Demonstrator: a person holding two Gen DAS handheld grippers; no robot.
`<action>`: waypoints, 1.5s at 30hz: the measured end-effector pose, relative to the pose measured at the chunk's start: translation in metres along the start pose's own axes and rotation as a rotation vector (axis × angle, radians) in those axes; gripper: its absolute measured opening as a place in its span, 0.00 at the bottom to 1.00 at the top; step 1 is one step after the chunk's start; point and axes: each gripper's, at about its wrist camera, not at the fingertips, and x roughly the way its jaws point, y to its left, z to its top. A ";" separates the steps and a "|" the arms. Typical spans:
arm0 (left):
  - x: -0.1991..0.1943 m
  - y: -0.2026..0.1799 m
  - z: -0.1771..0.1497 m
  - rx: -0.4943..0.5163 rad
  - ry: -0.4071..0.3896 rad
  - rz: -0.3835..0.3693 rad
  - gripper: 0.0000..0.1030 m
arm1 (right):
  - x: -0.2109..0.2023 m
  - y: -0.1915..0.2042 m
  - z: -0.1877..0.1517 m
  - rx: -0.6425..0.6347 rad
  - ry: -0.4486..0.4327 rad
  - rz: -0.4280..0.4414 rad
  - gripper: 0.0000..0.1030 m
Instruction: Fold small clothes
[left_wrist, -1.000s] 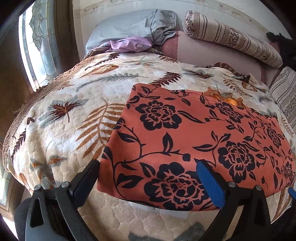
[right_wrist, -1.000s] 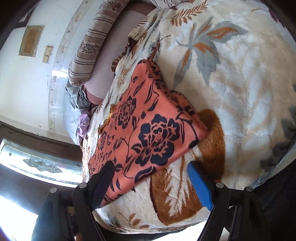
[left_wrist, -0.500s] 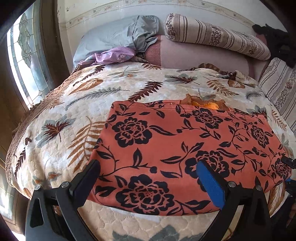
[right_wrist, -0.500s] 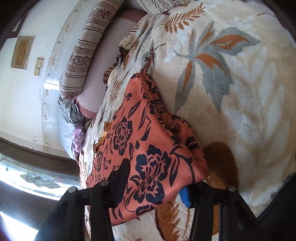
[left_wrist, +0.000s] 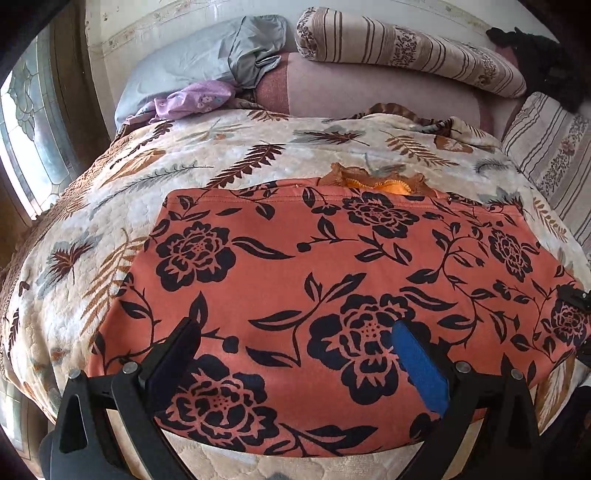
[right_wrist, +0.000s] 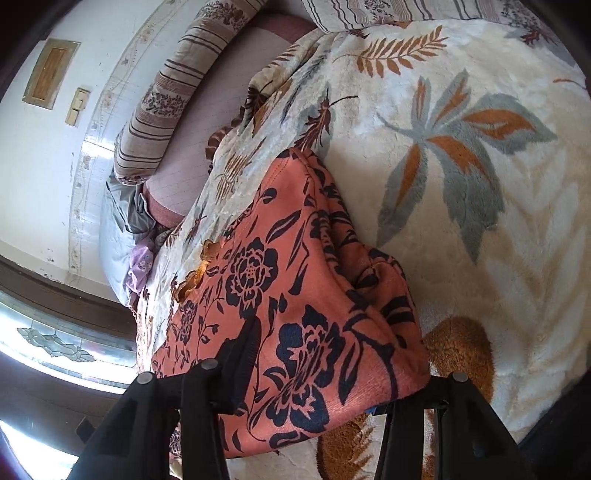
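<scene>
my right gripper (right_wrist: 317, 373) has just been closing on the near right corner of the orange floral garment (left_wrist: 332, 295), and in its own view the cloth bunches between its jaws, one finger above the fabric and the other mostly hidden beneath, so i judge it clenched on that corner, though the lower pad is hard to see. my left gripper (left_wrist: 295, 362) hangs over the garment's near edge with its jaws spread wide, fabric lying under them but not pinched. the garment lies flat on the leaf-patterned blanket (left_wrist: 110, 229), its far edge toward the striped bolster (left_wrist: 406, 48), with a gray pillow (left_wrist: 192, 62) and a purple cloth (left_wrist: 195, 99) beyond the garment's far left corner. to do this step well, i would bring the left down onto the near left corner, bite only the garment and not the plush blanket, then lift both corners evenly and carry them to the far edge so the fold lands square. there are no containers here; nothing sits in anything.
</scene>
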 end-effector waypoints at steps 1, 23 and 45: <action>0.006 0.000 -0.001 -0.004 0.019 -0.003 1.00 | 0.003 -0.003 0.000 0.018 0.010 0.000 0.50; 0.033 -0.001 -0.002 0.019 0.063 -0.002 1.00 | 0.011 0.030 0.002 -0.153 0.015 -0.146 0.19; -0.043 0.240 -0.036 -0.638 -0.079 -0.066 1.00 | 0.150 0.276 -0.207 -0.768 0.313 0.080 0.13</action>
